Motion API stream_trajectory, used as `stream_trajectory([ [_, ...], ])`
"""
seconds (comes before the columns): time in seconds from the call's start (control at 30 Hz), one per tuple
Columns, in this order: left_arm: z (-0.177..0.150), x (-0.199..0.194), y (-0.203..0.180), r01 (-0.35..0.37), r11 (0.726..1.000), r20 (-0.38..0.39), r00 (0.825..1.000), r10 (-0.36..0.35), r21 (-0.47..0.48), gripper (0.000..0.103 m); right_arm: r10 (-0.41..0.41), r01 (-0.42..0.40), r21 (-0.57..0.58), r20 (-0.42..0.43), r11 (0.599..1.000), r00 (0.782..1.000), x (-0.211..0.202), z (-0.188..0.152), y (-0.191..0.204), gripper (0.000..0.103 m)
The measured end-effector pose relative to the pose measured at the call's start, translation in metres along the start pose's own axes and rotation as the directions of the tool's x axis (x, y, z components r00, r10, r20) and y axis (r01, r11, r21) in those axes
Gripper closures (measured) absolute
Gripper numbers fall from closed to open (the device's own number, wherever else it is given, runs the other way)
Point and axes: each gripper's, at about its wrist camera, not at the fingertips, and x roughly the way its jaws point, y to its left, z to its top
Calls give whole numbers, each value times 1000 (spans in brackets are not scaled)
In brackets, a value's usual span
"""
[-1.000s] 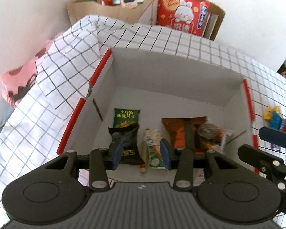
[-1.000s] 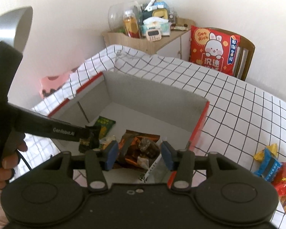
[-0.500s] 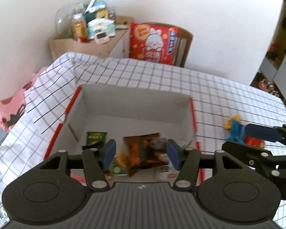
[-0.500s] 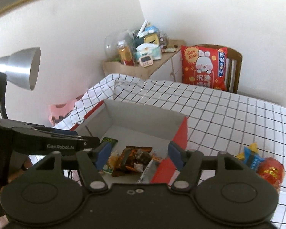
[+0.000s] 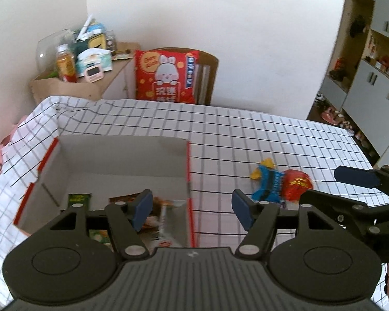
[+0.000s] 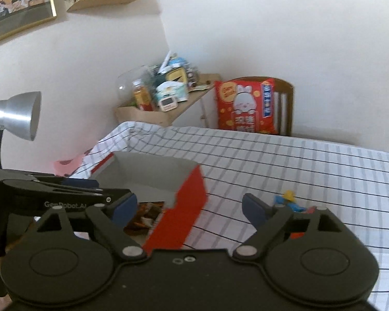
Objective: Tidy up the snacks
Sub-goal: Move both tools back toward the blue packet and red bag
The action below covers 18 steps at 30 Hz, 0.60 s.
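- Both my grippers have lifted up and back from the cardboard box [image 5: 122, 155]; a second ago my left fingers sat low over the packets in it, and now I look across the whole counter [image 5: 246, 134] from higher up
- My left gripper [image 5: 192, 208] has its fingers spread wide with nothing between them, and they have opened further than they were
- My right gripper [image 6: 188, 207] is likewise spread and empty, and it has swung rightward, so the box's red outer wall [image 6: 181, 215] now fills the gap between its fingers
- I read this as one drop finished: the packets lie loose on the box floor, among them a green packet [image 5: 79, 199] lying flat and an orange-brown packet [image 6: 147, 212] crumpled beside it
- Left to gather are two snacks on the checked cloth, well apart from the box on its right: a blue packet with yellow twisted ends [image 5: 268, 181] and, touching it, a glossy red rounded packet [image 5: 298, 185]
- The box is stiff card, white inside with red outer faces and rim, open-topped and straight-walled
- The wrappers look thin and slippery, likely to crinkle under a pinch; the cloth is soft and rucked at the far left corner
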Motion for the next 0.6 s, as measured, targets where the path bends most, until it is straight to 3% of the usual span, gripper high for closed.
stream_trajectory([
  [0.17, -2, 9, -28, 23, 999, 7, 1000, -23, 29, 35, -34, 34, 28, -2, 999, 999, -12, -9, -29, 7],
  [0.27, -2, 17, -43, 29, 999, 15, 999, -29, 27, 28, -59, 59, 43, 4, 997, 998, -17, -14, -45, 2],
  [0.6, 5, 63, -83, 39, 999, -19, 999, -39, 12, 28, -139, 140, 87, -28, 986, 990, -15, -20, -106, 0],
])
